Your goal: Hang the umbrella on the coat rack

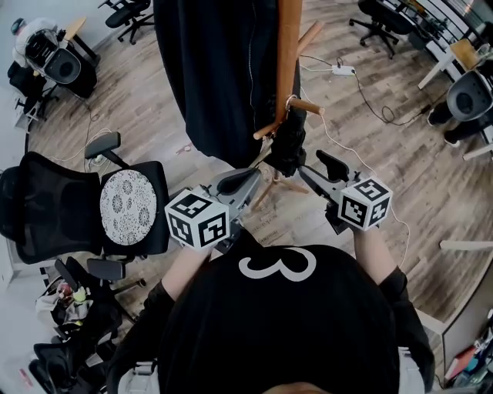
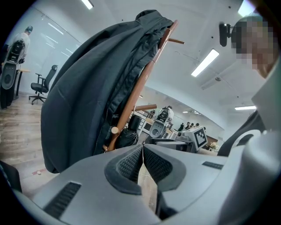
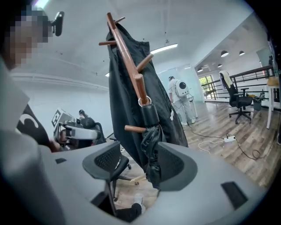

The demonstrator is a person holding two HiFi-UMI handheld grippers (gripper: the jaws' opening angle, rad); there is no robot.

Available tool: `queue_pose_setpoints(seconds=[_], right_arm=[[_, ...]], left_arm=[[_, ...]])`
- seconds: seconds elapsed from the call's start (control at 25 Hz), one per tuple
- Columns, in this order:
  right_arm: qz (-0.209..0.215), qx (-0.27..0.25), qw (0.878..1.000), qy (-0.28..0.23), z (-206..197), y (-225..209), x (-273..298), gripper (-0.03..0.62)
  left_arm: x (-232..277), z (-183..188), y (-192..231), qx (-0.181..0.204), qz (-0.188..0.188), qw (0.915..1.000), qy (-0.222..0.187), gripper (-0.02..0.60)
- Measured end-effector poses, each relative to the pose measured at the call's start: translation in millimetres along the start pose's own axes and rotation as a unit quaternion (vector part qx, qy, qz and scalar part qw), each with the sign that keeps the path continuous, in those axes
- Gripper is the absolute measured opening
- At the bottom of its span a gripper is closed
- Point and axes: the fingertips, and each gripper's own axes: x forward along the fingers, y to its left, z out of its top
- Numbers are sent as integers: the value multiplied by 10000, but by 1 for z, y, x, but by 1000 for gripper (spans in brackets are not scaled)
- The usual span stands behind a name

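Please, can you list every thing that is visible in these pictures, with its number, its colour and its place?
coat rack: one, brown wood, standing ahead of the person.
coat: one, black, hanging on the rack.
umbrella: one, black, folded, hanging by its loop from a rack peg.
office chair: one, black, on the person's left.
cushion: one, white with a pattern, on that chair's seat.
other office chairs: at least two, black, far off.
power strip: one, white, on the floor beyond the rack.
floor: grey-brown wood planks.
left gripper: grey, jaws together, empty.
right gripper: grey, jaws apart, close by the umbrella; contact cannot be told.
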Motion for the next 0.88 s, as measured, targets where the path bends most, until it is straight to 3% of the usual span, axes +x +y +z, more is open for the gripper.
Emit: queue_pose_setpoints(seconds=[0.16,0.24,0.32,0.4,0.68,0.88], right_arm=[[259,-192,9994,-158,14,24,-30,281],[323,-260,9987,-292,24,35,-44,251],[252,-343,9977,-521,37,43,-59,91],[234,-462,9957,-774,48,50,-74,40],[785,-428,9924,-847,52,83,-102,29],[824,-333,9930,-783,44,92,-105,28]], left_arm=[[5,-1,-20,78,-84,9999,-6,18],[6,-1,-32,132,-128,9998,-12,18],[6,1,-45,210,-175,9996,-29,18],[4,3,-58,297,-213,9993,-57,18],[-7,12,-90,611,-318,9972,-306,18],[-12,12,-105,793,-508,9949,-370,18]])
